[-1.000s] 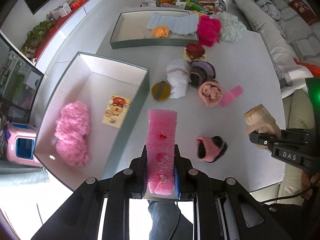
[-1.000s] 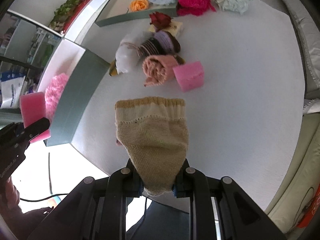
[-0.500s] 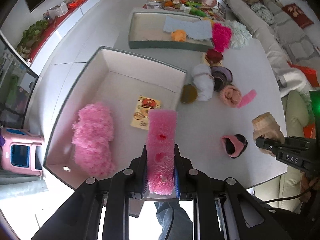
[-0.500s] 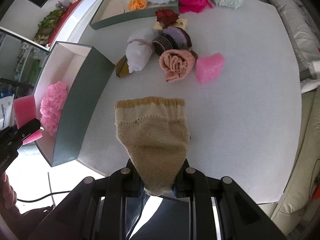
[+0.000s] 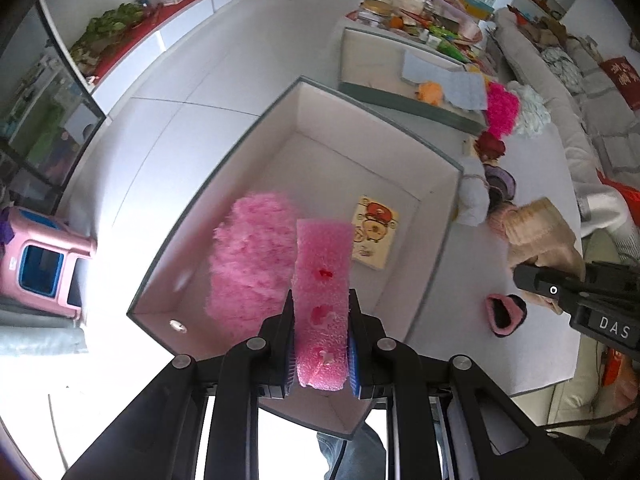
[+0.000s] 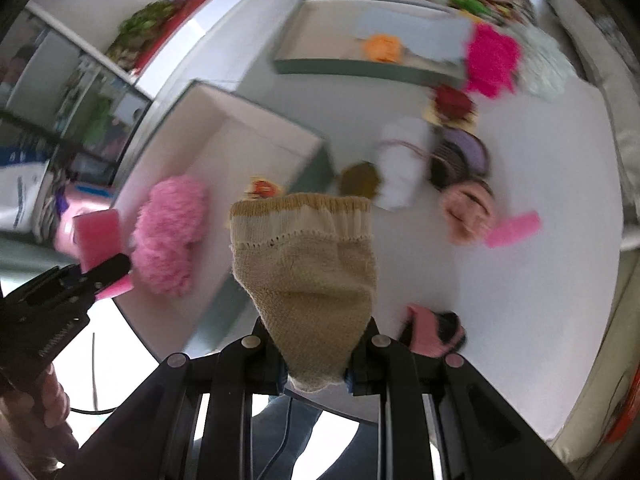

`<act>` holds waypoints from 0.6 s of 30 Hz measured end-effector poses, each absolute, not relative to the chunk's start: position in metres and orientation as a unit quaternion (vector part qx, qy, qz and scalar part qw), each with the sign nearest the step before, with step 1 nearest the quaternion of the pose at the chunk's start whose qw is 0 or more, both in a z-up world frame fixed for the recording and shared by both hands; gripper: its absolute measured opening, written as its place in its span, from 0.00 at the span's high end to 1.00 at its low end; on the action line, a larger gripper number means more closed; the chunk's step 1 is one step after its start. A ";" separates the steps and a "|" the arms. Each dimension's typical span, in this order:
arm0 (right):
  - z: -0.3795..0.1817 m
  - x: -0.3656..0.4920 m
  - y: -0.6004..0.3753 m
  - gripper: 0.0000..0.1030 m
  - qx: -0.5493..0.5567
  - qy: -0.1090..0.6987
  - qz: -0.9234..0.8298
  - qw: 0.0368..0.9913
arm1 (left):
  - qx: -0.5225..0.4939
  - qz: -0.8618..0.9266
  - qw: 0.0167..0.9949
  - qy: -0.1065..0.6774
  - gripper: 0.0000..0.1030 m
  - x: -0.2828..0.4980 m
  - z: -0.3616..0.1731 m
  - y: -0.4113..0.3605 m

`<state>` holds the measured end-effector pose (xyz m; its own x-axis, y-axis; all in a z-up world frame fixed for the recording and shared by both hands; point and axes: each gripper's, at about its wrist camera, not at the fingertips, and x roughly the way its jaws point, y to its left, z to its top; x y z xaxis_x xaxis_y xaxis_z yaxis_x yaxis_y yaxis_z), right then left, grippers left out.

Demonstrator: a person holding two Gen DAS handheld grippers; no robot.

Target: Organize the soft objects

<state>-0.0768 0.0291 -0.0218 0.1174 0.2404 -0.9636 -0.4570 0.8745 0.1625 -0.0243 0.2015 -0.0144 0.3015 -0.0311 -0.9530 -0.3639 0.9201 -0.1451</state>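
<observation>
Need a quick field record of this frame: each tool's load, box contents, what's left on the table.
left tool: shut on pink foam strip, held over the near box
right tool: shut on beige knit sock
near box: fluffy pink item, picture card
far tray: orange item, pale blue cloth
on table: pink-and-black slipper, white bundle, magenta fluffy item, pink roll
</observation>
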 end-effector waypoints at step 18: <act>-0.014 -0.097 0.120 0.79 -0.178 0.607 0.297 0.716 | -0.191 0.119 0.787 0.575 0.80 -0.033 -0.025 0.221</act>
